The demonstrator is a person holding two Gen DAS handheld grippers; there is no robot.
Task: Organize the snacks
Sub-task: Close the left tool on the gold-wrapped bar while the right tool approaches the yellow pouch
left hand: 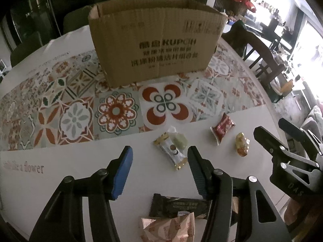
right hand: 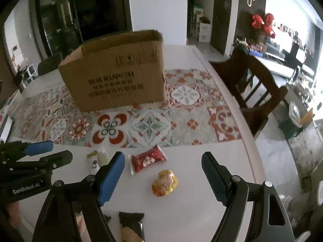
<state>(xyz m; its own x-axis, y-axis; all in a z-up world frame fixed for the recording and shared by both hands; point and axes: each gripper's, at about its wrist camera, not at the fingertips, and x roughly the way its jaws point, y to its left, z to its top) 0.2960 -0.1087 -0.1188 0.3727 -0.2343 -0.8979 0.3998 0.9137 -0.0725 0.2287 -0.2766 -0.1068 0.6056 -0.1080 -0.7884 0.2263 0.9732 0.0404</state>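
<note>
An open cardboard box (left hand: 155,46) stands on the patterned mat; it also shows in the right wrist view (right hand: 117,78). Snacks lie on the white table: a white-and-gold bar (left hand: 171,151), a pale green sweet (left hand: 180,141), a red packet (left hand: 222,130) (right hand: 148,160), a yellow wrapped sweet (left hand: 242,144) (right hand: 165,183), a dark bar (left hand: 179,205) and a pink-patterned packet (left hand: 169,230). My left gripper (left hand: 159,171) is open and empty above the table, just short of the white-and-gold bar. My right gripper (right hand: 163,176) is open and empty, with the yellow sweet between its fingers.
A patterned tile mat (left hand: 70,104) covers the table's middle. A dark wooden chair (right hand: 254,84) stands at the table's right edge. The right gripper shows at the right of the left wrist view (left hand: 286,143). A dark packet (right hand: 132,225) lies near the front edge.
</note>
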